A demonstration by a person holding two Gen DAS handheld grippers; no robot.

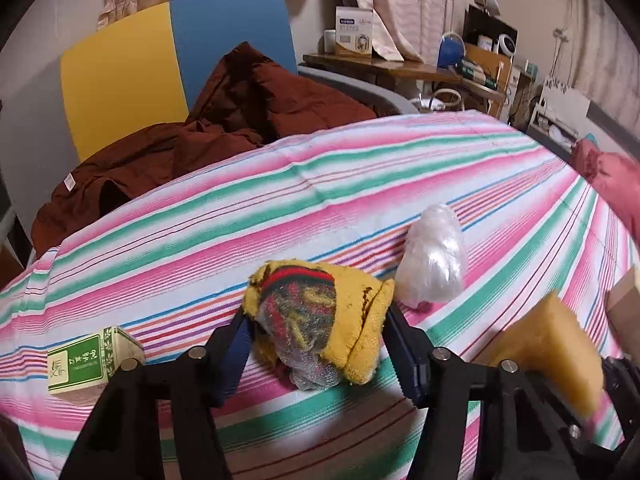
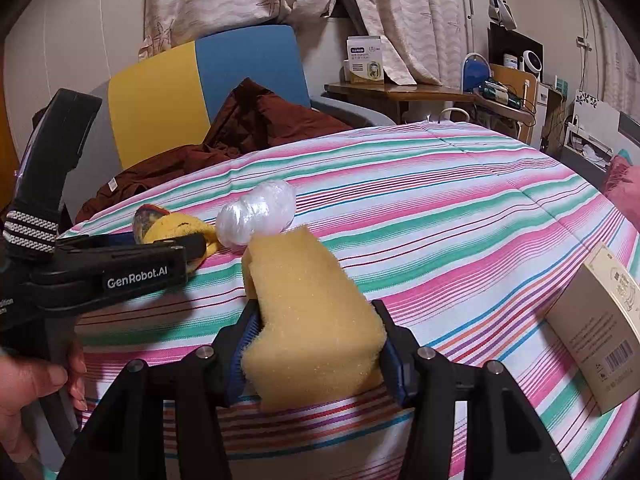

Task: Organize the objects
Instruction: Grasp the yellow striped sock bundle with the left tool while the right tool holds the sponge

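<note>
A yellow cloth bundle [image 1: 316,312] with red and dark stripes, partly wrapped in clear film, lies on the striped sheet [image 1: 360,184]. My left gripper [image 1: 318,344] has a blue pad pressed on each side of it, shut on it. The right wrist view shows the same bundle [image 2: 172,228] at the left gripper's fingertips [image 2: 194,246]. My right gripper [image 2: 314,344] is shut on a yellow sponge block [image 2: 312,312], held just above the sheet; the sponge [image 1: 548,340] also shows at the right in the left wrist view. A wad of white plastic bags [image 1: 434,264] lies just behind both.
A small green box [image 1: 88,360] lies left of the left gripper. A flat brown carton [image 2: 600,332] lies at the right. A dark red jacket [image 1: 200,132] is draped on a yellow and blue chair [image 1: 120,80] behind. A person's hand [image 2: 28,384] holds the left gripper.
</note>
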